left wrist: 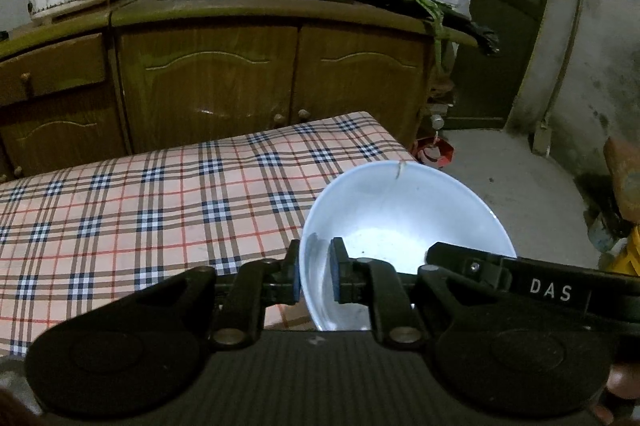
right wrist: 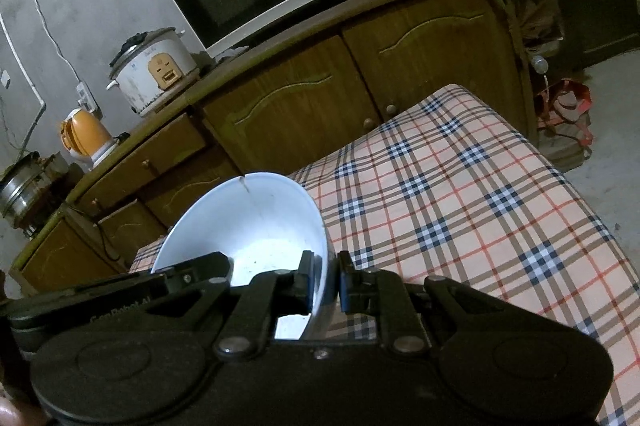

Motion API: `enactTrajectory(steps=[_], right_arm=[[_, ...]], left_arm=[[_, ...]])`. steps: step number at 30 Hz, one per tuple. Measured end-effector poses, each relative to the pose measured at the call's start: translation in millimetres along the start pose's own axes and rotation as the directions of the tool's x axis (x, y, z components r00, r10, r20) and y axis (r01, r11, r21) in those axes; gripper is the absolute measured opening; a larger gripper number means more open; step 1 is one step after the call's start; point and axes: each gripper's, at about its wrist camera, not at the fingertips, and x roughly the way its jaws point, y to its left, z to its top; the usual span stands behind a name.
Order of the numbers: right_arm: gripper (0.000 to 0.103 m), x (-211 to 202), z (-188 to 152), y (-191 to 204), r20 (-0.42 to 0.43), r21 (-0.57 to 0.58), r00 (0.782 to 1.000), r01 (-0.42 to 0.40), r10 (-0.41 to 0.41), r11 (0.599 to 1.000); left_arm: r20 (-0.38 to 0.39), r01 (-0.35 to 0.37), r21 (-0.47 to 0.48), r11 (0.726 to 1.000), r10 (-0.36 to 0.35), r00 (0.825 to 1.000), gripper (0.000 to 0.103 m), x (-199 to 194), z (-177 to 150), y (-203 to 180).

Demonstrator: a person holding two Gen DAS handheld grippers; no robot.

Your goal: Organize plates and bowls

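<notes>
Left gripper (left wrist: 316, 276), right gripper (right wrist: 333, 280) — both clamped, angled downward.

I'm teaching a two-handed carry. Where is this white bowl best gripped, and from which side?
By the rim wall, from opposite sides: the bowl is wide and thin-walled, so each gripper pinches one pad inside, one outside, as the left gripper and right gripper do here.

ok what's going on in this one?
A person holds one white bowl with both tongs at once. The left tongs are shut on one side of its rim and the right tongs on the opposite side. The bowl is held above the checked tablecloth, near the table's edge.
</notes>
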Motion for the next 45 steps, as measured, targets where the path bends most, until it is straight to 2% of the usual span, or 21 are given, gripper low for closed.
enactTrajectory(steps=[26,45], right_arm=[[0.017,-41,-10,12,0.039,-0.022,0.999,0.001,0.000,1.000],[0.017,-61,-27,12,0.049,-0.027,0.999,0.001,0.000,1.000]], left_arm=[[0.045,-0.002,0.014,1.000,0.002,0.999,0.015,-37,-15,-13],[0.048,0.005,0.013,1.000,-0.006,0.999,0.015,-51,-30,-20]])
